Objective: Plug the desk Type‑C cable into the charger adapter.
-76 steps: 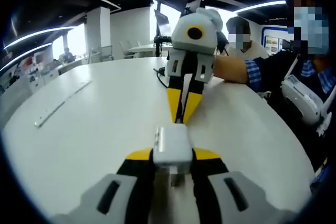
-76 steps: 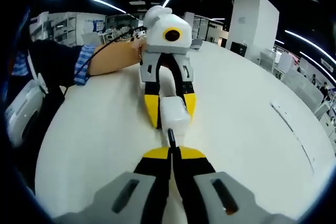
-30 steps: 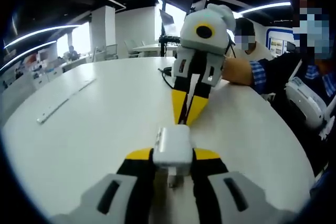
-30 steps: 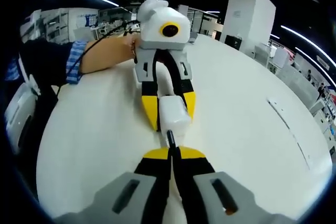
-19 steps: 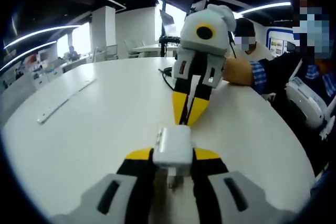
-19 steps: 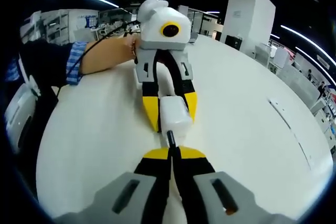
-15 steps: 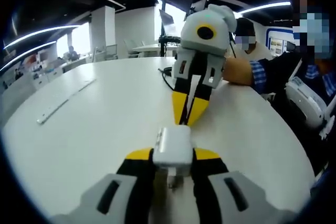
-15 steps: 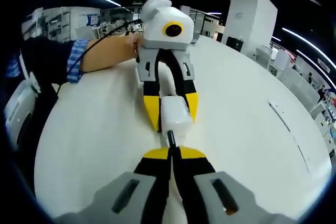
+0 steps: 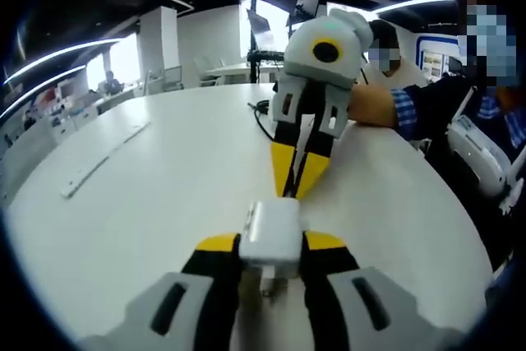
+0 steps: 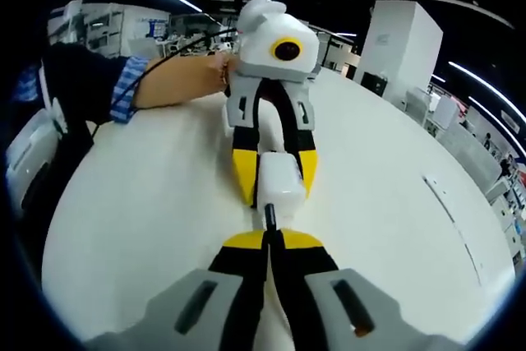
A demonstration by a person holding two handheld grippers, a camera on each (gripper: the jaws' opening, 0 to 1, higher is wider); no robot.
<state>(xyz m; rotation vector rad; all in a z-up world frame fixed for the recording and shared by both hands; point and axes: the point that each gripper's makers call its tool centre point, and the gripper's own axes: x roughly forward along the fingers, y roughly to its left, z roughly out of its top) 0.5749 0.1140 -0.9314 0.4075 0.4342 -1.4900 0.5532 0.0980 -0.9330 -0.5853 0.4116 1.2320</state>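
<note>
**Grippers nose to nose over the charger**

Surface [image 9: 148, 195] first: a big round white top, with a pale strip [image 9: 103, 159] lying flat well off to one side of the work. A person's forearm [image 10: 177, 80] in a blue checked cuff rests on the surface behind the grippers, and a white device [image 9: 481, 150] sits at the person's side.

The left gripper [image 9: 269, 248] has its yellow-tipped jaws closed against the two sides of the white charger adapter [image 9: 271, 232], holding it just above the surface. In the right gripper view the same adapter [image 10: 279, 180] shows between those jaws, its end face turned toward the right gripper.

The right gripper [image 10: 269, 240] has its jaws pressed together on the dark plug of the Type-C cable [image 10: 268, 218]. The plug's tip meets the adapter's end face; whether it is seated inside, I cannot tell. In the left gripper view a black length of cable [image 9: 261, 113] trails away across the surface beside the right gripper [image 9: 297, 191].
</note>
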